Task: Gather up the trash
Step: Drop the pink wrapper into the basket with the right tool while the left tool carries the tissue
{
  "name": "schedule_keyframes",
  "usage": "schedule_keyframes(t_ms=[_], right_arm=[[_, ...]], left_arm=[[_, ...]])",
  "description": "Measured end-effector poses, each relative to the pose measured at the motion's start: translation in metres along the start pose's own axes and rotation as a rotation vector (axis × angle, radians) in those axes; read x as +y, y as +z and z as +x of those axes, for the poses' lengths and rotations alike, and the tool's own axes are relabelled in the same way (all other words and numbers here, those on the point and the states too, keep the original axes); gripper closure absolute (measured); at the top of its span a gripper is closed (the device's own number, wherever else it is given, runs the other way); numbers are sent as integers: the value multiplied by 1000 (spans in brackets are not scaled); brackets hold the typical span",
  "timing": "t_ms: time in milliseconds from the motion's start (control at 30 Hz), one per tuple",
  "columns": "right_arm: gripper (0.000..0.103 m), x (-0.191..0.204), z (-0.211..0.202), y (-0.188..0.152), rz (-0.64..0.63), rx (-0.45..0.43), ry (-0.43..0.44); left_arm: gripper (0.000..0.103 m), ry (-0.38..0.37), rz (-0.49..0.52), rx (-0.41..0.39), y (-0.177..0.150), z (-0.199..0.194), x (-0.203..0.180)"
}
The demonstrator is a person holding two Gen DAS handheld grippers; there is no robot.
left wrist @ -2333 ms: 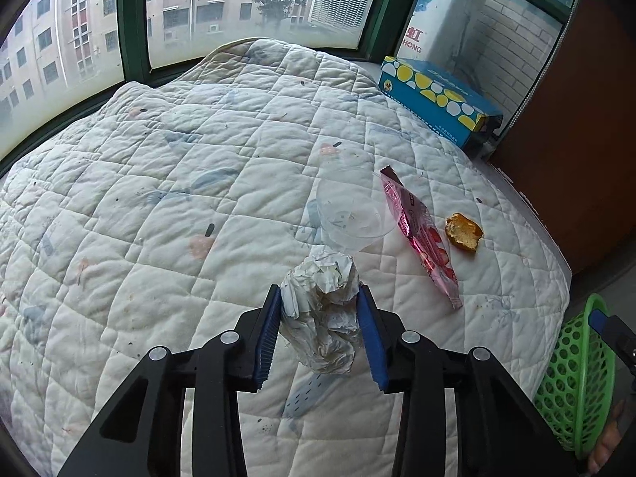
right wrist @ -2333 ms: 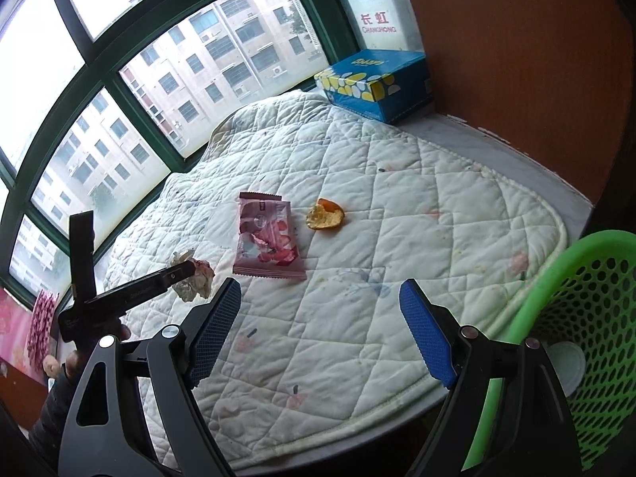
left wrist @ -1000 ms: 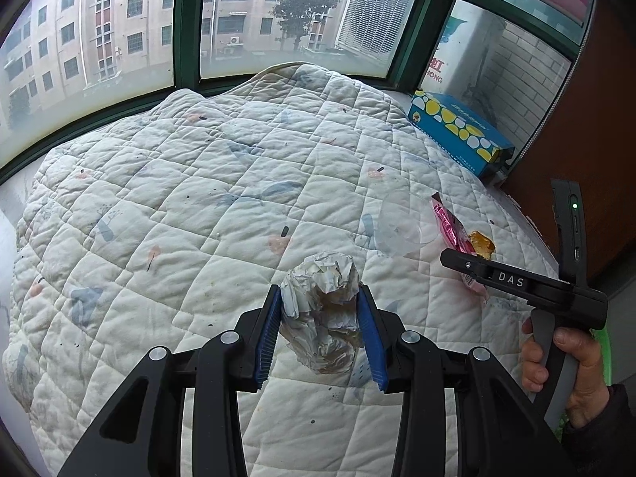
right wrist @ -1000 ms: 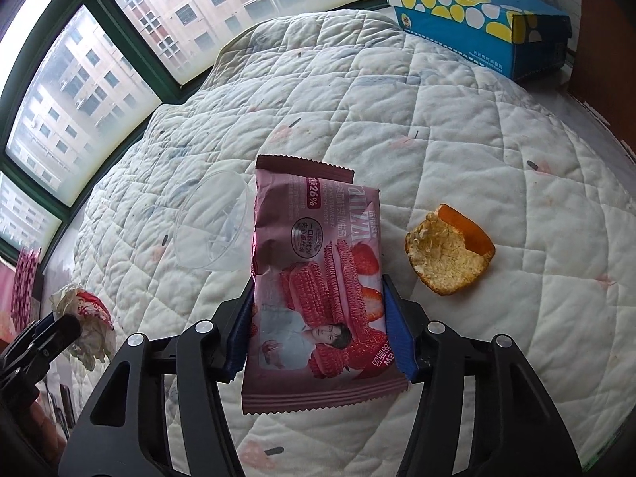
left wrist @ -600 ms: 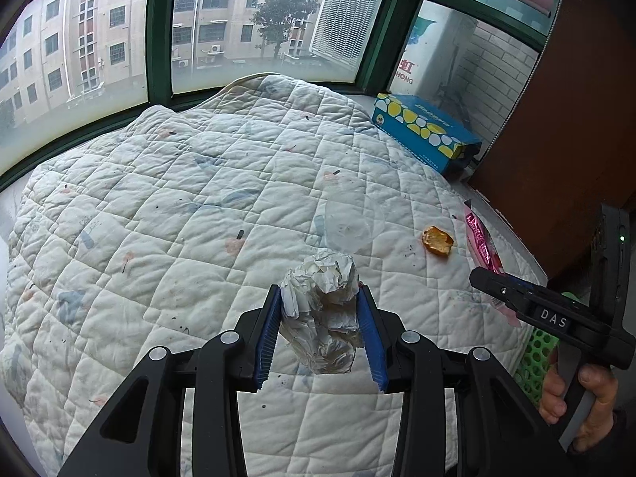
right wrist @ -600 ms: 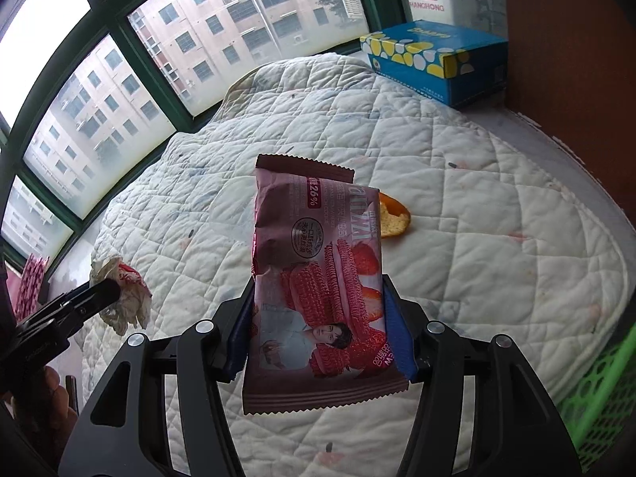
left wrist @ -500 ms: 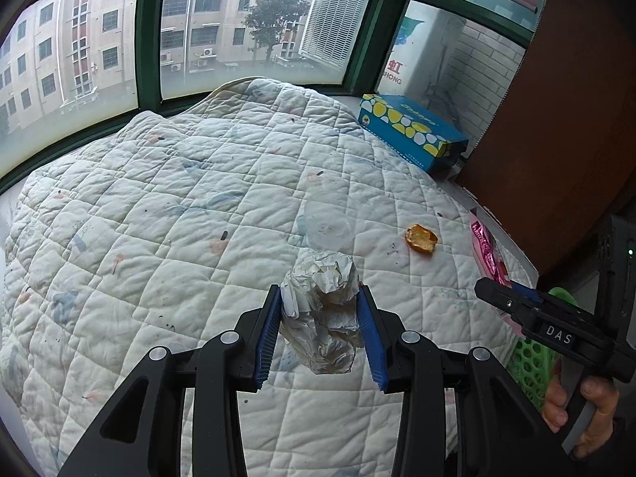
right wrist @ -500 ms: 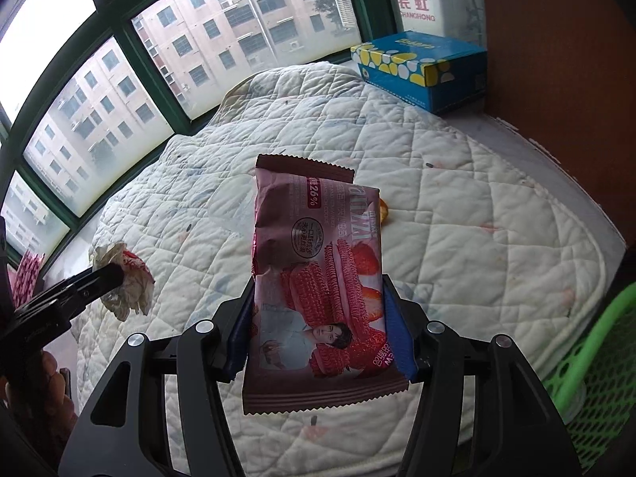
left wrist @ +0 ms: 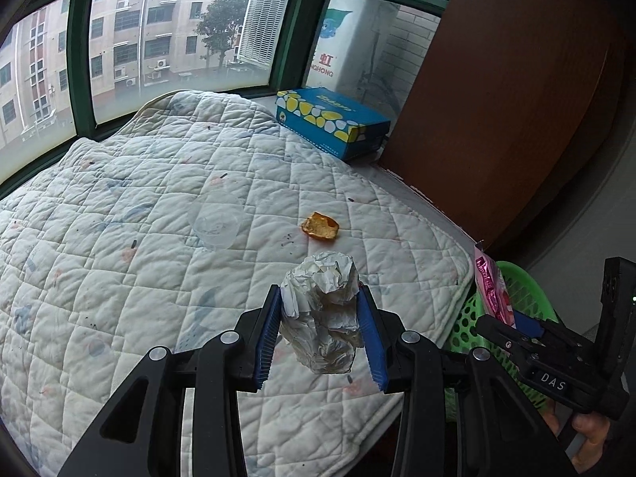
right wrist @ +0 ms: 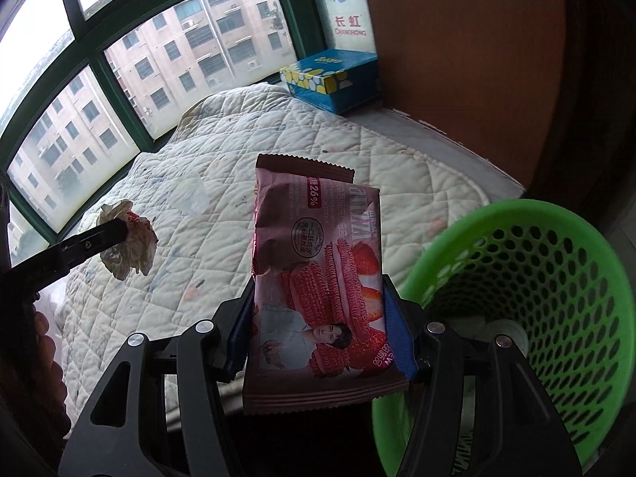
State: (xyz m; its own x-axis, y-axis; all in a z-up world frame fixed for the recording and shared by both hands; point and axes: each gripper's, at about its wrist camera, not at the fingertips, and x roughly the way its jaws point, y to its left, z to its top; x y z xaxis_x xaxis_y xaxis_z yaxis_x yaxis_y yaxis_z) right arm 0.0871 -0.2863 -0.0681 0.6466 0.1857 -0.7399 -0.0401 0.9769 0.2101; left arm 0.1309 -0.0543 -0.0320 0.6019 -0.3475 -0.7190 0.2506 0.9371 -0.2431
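My left claw grips a crumpled paper wad, held above the quilted bed. My right claw pinches a pink snack wrapper just beside the green basket at the bed's edge. An orange peel and a clear cup lie on the quilt.
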Motion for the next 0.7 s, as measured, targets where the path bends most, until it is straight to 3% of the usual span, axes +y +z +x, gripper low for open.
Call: schedule_keyframes(t_ms=[700], right_arm=[[42, -104, -80, -46, 182, -77, -168]], left_arm=[[66, -121, 150, 6, 6, 4, -101]])
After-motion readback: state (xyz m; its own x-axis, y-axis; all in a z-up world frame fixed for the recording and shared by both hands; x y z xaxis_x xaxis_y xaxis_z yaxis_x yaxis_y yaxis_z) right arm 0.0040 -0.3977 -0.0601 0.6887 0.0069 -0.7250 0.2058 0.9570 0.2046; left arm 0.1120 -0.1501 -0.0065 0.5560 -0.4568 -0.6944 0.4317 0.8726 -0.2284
